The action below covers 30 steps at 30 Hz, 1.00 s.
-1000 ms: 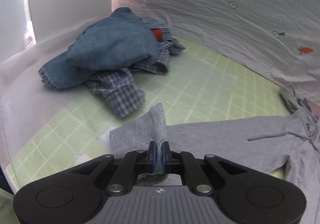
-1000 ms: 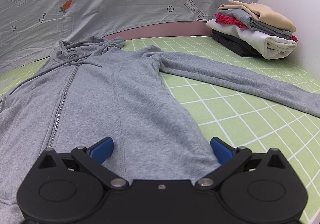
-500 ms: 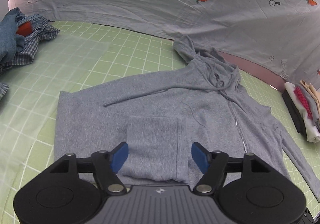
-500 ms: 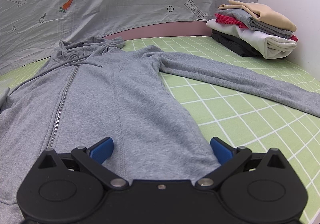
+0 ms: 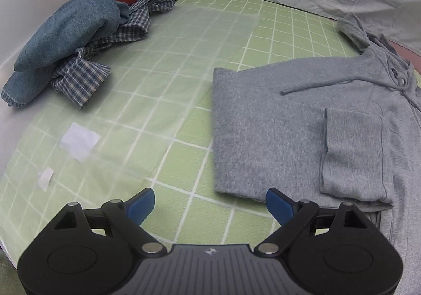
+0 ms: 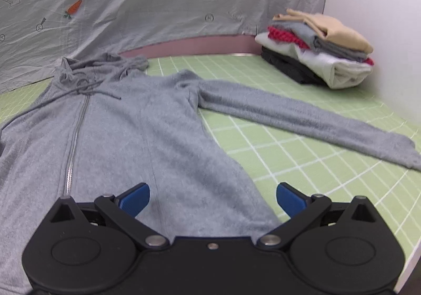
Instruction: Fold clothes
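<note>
Left tongs (image 5: 209,204): jaws apart and empty, having released the sleeve they clamped a second ago. That left sleeve (image 5: 352,153) now lies folded across the body of the grey hoodie (image 6: 136,134). Right tongs (image 6: 213,200): jaws apart, hovering over the hem. The right sleeve (image 6: 302,118) lies extended on the worktop (image 6: 302,168), with open mat around it. The folded stack (image 6: 315,53) and the unfolded pile (image 5: 76,31) occupy opposite far corners.

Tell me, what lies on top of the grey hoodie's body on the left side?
On the grey hoodie lies its own folded sleeve, cuff toward the hem, and a drawstring. The fabric beneath the sleeve is covered.
</note>
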Motion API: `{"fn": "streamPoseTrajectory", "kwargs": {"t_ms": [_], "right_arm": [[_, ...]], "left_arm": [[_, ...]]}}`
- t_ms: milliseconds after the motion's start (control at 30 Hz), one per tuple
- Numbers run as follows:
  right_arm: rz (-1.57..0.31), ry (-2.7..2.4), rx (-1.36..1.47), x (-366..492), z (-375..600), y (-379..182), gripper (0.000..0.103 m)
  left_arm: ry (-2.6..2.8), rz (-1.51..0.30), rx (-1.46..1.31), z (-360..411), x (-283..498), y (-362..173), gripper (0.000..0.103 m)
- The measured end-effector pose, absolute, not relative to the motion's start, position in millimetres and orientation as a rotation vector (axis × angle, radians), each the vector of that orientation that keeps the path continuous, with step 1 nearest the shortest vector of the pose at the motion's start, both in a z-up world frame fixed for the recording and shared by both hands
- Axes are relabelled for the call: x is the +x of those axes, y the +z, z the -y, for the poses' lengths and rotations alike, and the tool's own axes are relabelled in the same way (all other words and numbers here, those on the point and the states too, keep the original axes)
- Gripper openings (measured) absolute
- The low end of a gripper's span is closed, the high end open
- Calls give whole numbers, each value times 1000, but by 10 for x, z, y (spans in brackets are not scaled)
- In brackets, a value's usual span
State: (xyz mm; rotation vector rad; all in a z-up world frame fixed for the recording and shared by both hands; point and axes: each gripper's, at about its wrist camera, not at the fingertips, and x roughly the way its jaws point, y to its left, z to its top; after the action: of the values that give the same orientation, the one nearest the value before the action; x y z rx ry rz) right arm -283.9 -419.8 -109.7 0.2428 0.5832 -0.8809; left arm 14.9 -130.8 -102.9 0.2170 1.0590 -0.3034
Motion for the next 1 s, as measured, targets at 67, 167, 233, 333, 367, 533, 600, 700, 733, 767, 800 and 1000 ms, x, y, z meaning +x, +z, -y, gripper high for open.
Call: {"fn": "streamPoseTrajectory", "kwargs": {"t_ms": [67,167,233,333,367,533,600,700,733,767,800,1000], "right_arm": [[-567,-876,210,-2677,4113,-987,103],[-543,-867,162,-2435,3984,-823,103],[-534,-847,145,-2262,3884,-750,103],[-549,-765,169,-1966,3681,-763,103],[-554,-738,177,-1868,3614,-768,103],[-601,-632,194,-1435,3285,-810,103],[-638,-613,182,-1331,3166,-845,103],[-658,-591,177,-1281,3058,-867,103],[-664,-584,175,-1264,3022,-874,103],[-671,-577,174,-1248,2986,-881,103],[-677,-570,172,-1231,2950,-888,103],[-717,-528,126,-1149,2802,-915,103]], "left_arm": [[-292,-1069,220,1283,149,-1064,95],[-274,-1074,226,1206,154,-1097,96],[-263,-1076,231,1150,158,-1116,97],[-237,-1098,194,1046,211,-1140,101],[-227,-1106,179,1010,232,-1148,103],[-223,-1107,158,955,246,-1160,103],[-223,-1105,158,952,242,-1162,103],[-224,-1108,159,944,244,-1162,103],[-225,-1110,160,945,247,-1161,103],[-226,-1113,160,946,251,-1161,103],[-227,-1115,161,946,256,-1161,103],[-236,-1126,169,947,277,-1161,103]]}}
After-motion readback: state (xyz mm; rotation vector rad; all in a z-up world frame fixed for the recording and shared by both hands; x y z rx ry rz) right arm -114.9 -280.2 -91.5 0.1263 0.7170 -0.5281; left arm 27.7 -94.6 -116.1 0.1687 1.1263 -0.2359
